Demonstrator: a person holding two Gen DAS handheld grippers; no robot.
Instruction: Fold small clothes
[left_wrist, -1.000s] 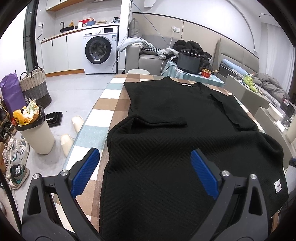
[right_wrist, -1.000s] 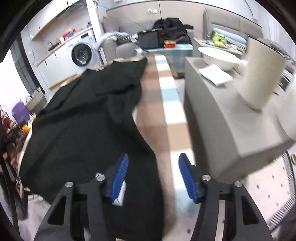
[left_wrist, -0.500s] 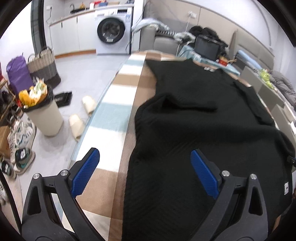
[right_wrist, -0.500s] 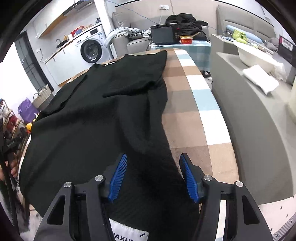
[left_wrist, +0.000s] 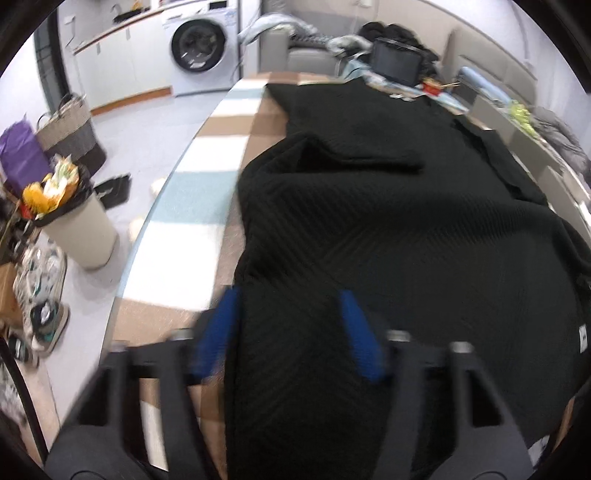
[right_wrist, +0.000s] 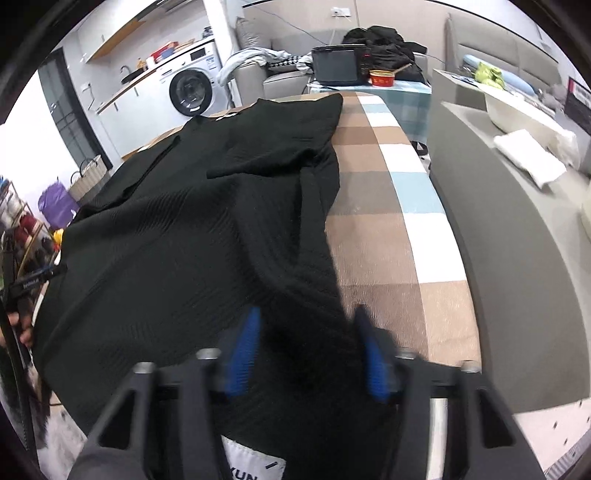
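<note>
Nearest the left wrist camera, the left gripper (left_wrist: 291, 332) points forward along the table with its blue pads apart, straddling the near left hem of the black garment (left_wrist: 388, 221), though motion blur hides whether they pinch it. The right gripper (right_wrist: 310, 350) likewise reaches forward low over the near right hem, its jaws spread around a raised fold of cloth. Beyond both, the garment lies spread along the checked tablecloth (right_wrist: 384, 206), with a washing machine (left_wrist: 203, 48) far behind.
</note>
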